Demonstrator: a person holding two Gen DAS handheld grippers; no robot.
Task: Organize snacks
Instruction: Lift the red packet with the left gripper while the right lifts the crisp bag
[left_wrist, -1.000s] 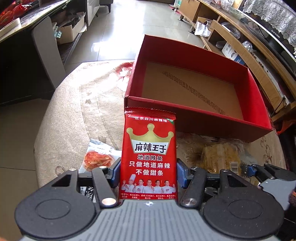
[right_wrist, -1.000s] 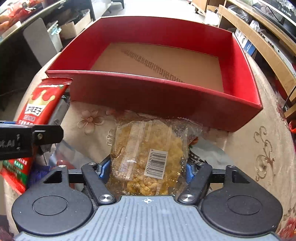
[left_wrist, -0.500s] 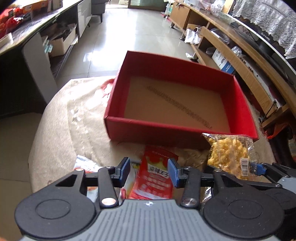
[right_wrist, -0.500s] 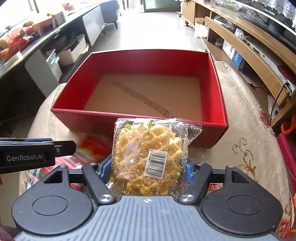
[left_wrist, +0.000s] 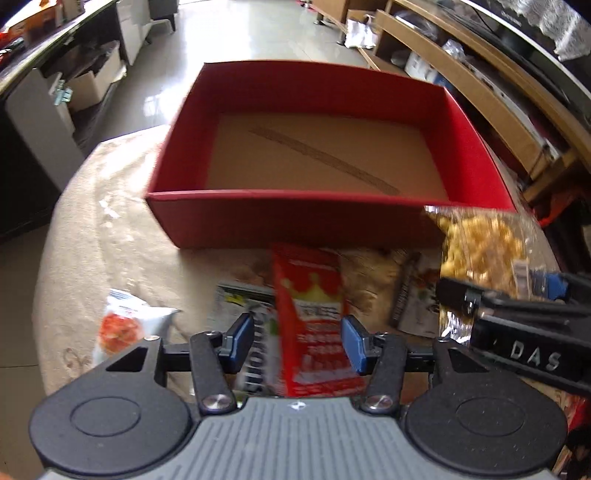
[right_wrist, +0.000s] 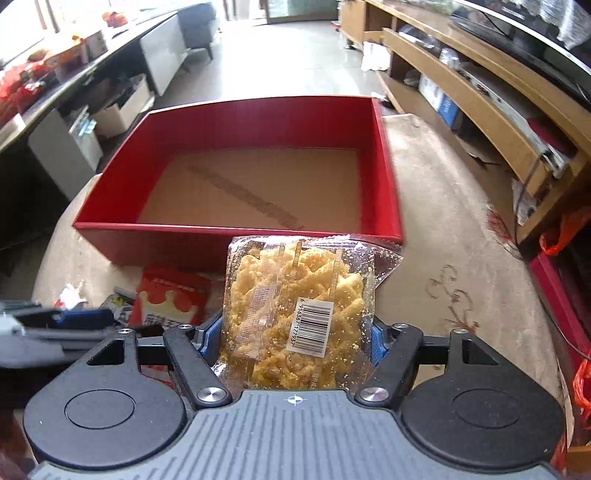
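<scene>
Looking along the left gripper (left_wrist: 297, 338), its 2 blue pads are opening, with a gap on the left side between pad and the red snack packet (left_wrist: 314, 321), which lies between them on the cloth-covered table (left_wrist: 92, 221); the frame is blurred, so contact on the right pad cannot be told. A white packet with a red picture (left_wrist: 125, 321) lies near the table's left edge, and printed packets (left_wrist: 240, 306) lie under the red one. Beyond them stands the red box (left_wrist: 295, 218), its near wall just past the packet's top and its brown floor bare. The right gripper (left_wrist: 517, 317) enters from the right, carrying the clear bag of yellow snacks (left_wrist: 480, 247) at the box's near right corner.

From the right wrist, the right gripper (right_wrist: 295, 339) is clamped on the clear bag (right_wrist: 295, 295), both pads pressing its sides. The bag's top overlaps the box's (right_wrist: 236, 118) near rim. Bare cloth lies right of the box.
</scene>
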